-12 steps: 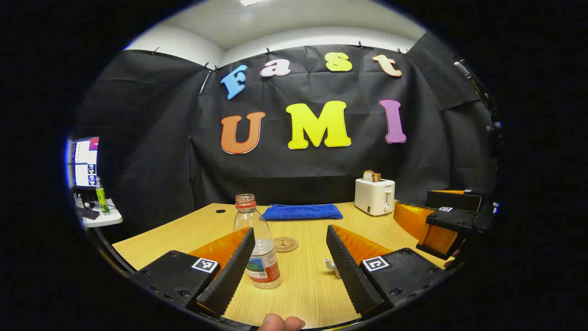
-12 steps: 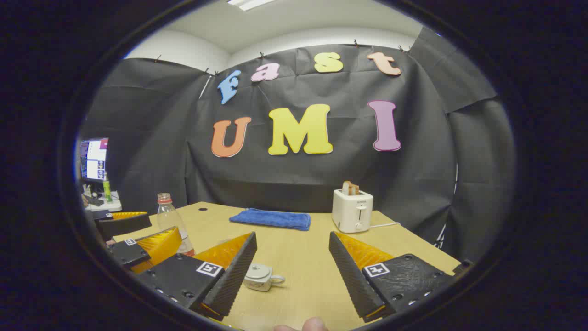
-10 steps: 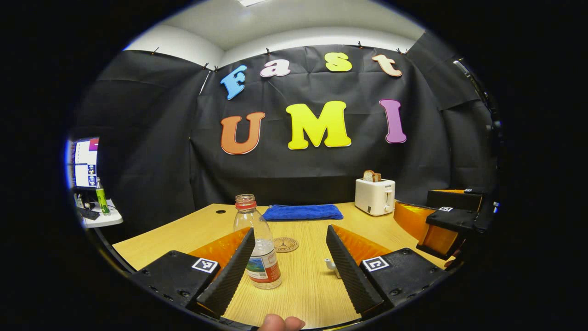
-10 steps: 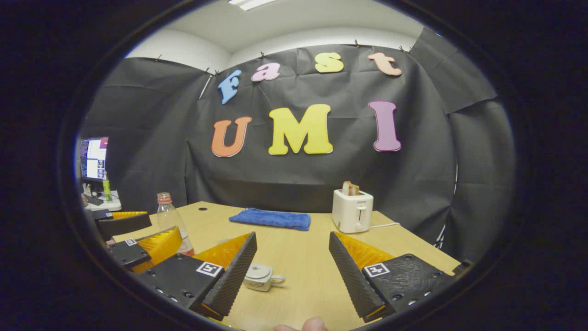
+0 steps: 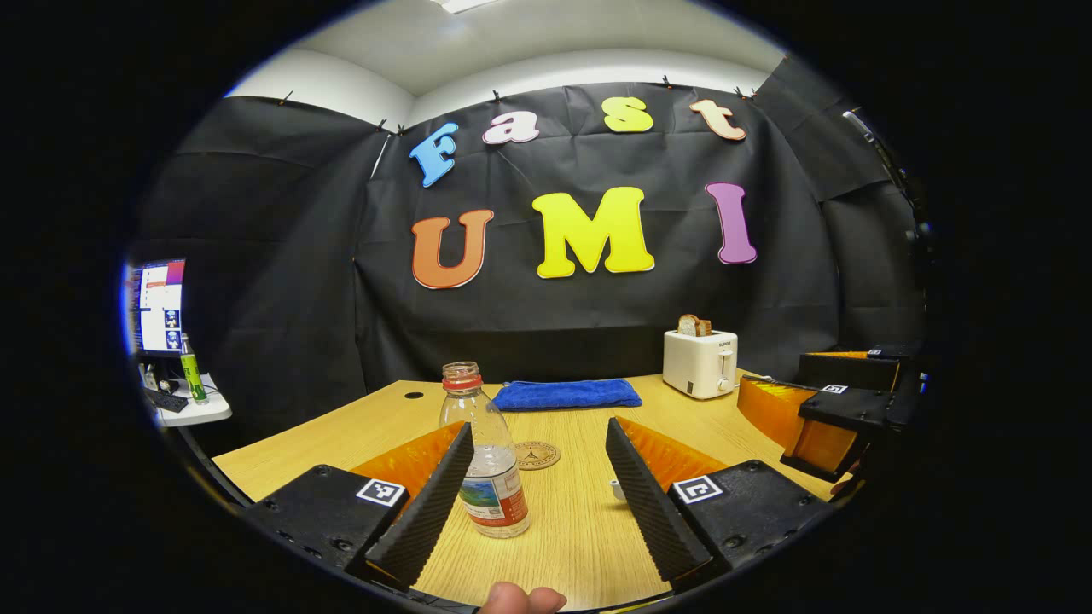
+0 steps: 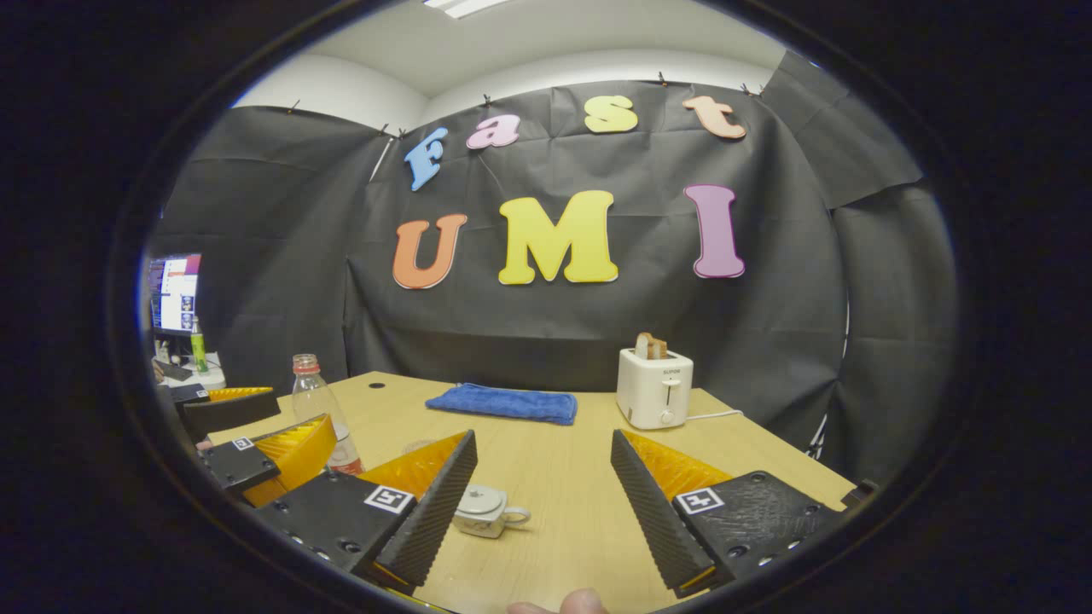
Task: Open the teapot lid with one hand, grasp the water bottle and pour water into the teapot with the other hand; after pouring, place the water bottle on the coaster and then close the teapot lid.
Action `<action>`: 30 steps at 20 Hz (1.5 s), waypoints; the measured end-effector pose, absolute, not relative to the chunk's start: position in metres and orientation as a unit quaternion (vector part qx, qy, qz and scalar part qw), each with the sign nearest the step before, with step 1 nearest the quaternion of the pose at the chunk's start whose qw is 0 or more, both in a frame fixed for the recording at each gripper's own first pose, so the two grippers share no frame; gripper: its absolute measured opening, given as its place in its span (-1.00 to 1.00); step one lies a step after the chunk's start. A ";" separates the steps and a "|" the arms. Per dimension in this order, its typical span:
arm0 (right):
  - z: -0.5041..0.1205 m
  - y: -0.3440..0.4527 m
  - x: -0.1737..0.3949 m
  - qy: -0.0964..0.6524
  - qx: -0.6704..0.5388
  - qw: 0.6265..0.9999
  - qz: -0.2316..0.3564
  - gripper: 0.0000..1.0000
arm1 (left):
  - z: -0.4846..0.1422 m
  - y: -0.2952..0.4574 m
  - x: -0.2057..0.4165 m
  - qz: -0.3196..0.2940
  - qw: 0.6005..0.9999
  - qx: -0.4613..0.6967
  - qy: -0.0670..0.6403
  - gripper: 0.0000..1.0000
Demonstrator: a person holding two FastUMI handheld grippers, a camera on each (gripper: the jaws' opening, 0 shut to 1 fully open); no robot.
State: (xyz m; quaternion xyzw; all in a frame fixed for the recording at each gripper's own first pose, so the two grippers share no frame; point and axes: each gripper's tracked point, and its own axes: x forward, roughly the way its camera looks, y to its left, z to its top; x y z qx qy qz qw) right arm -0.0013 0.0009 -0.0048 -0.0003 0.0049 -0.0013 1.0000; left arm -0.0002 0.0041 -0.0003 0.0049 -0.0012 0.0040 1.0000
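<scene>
A clear uncapped water bottle [image 5: 488, 465] with a red neck ring stands on the wooden table [image 5: 563, 529], close to the inner side of my left finger. My left gripper [image 5: 538, 428] is open, with neither finger pressing the bottle. A round coaster [image 5: 535, 454] lies just behind the bottle. Only the spout of the small white teapot [image 5: 616, 489] peeks past my other finger. In the right gripper view the teapot [image 6: 483, 510] sits with its lid on, near the left finger of my open right gripper [image 6: 543, 437]. The bottle [image 6: 314, 401] stands farther left.
A folded blue towel [image 5: 566, 394] lies at the table's back, and a white toaster [image 5: 699, 364] with bread stands back right. A monitor [image 5: 158, 307] and a green bottle [image 5: 191, 376] are on a side table at the left. A thumb tip [image 5: 520, 599] shows at the bottom.
My left gripper has shifted slightly, so the bottle sits a bit farther right and the teapot spout is more hidden. The right gripper has hardly moved. Both stay open.
</scene>
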 end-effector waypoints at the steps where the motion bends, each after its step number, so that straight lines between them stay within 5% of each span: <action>1: -0.005 0.001 -0.002 0.005 -0.001 1.000 -0.001 0.91 | 0.001 0.005 0.000 0.004 1.000 0.004 -0.001 0.96; 30: -0.089 0.069 0.069 0.075 -0.032 0.995 0.059 0.91 | -0.020 0.081 -0.030 0.085 0.996 -0.007 0.024 0.96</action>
